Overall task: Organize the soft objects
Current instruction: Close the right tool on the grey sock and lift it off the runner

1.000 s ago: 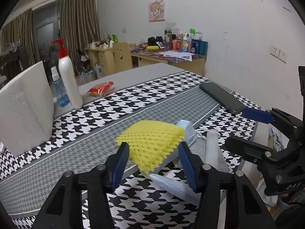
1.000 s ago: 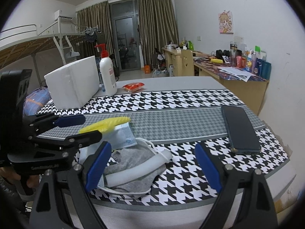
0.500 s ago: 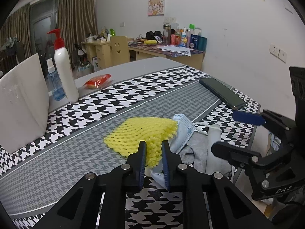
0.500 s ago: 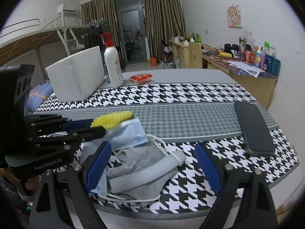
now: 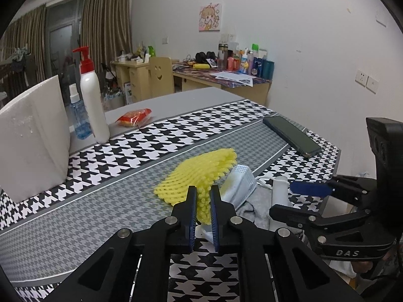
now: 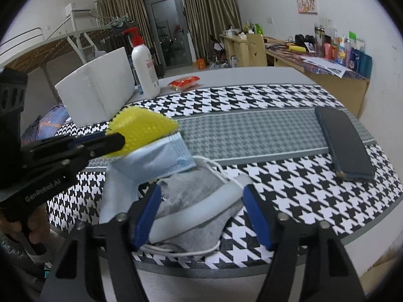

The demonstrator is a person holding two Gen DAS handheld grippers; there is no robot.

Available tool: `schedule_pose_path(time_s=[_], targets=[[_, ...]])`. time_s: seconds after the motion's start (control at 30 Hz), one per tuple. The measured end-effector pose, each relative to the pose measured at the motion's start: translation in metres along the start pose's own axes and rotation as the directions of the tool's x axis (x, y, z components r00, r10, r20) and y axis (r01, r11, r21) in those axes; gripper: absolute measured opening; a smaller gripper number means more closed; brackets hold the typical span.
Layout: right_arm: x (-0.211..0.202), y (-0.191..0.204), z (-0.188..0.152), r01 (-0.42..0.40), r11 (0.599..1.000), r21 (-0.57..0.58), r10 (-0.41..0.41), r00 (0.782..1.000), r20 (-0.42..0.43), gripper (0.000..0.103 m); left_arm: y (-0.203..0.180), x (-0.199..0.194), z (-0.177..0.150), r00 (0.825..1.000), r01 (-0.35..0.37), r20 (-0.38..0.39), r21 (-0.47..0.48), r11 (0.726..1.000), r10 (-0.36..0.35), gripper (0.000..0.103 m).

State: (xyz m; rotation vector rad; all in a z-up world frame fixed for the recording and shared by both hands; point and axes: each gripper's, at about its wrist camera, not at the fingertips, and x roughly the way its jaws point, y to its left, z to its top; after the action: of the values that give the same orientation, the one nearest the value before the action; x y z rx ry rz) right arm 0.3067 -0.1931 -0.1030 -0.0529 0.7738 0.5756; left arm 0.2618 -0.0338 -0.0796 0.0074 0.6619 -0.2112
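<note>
One yellow foam net (image 5: 201, 176), ribbed and fan-shaped, is pinched at its 6 o'clock edge by the left gripper (image 5: 202, 210), lifted above the houndstooth cloth (image 5: 141, 148). Only the right wrist view shows the right gripper (image 6: 201, 214) spread wide around a grey cloth (image 6: 191, 191) and white tube (image 6: 201, 211), a blue mask (image 6: 156, 161) at 11 o'clock.

We saw the yellow foam net (image 5: 201, 173) pinched at its near edge and tilted up off the houndstooth cloth. Just beside it lay a light blue face mask (image 6: 153, 161), partly folded, one end under the net. A crumpled grey cloth (image 6: 191, 188) lay against the mask, with a pale tube (image 6: 201, 211) across it.
</note>
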Motion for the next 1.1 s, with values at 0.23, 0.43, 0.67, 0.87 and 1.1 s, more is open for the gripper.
schedule_pose_path(time_s=[0.23, 0.43, 0.67, 0.87, 1.1], targets=[[0.007, -0.004, -0.004, 0.011, 0.999, 0.038, -0.009, 0.998, -0.056, 0.044, 0.000, -0.011, 0.000, 1.000, -0.008, 0.030, -0.005, 1.000, 0.008, 0.011], [0.007, -0.010, -0.002, 0.011, 0.995, 0.101, -0.002, 0.996, -0.085, 0.044, 0.004, -0.021, -0.002, 0.998, -0.020, 0.055, -0.020, 1.000, 0.021, 0.011], [-0.010, 0.009, -0.004, 0.009, 0.998, 0.067, -0.006, 0.999, -0.045, 0.044, 0.011, -0.035, -0.004, 0.996, -0.025, 0.087, -0.036, 0.999, 0.028, 0.011], [-0.012, 0.018, -0.001, 0.026, 0.999, 0.039, -0.026, 1.000, -0.013, 0.044, 0.018, -0.048, -0.008, 0.993, -0.029, 0.110, -0.052, 0.998, 0.035, 0.011], [0.012, 0.029, 0.008, 0.029, 0.999, -0.017, -0.029, 0.998, -0.056, 0.044, 0.021, -0.058, -0.011, 0.992, -0.036, 0.120, -0.058, 0.998, 0.043, 0.011]])
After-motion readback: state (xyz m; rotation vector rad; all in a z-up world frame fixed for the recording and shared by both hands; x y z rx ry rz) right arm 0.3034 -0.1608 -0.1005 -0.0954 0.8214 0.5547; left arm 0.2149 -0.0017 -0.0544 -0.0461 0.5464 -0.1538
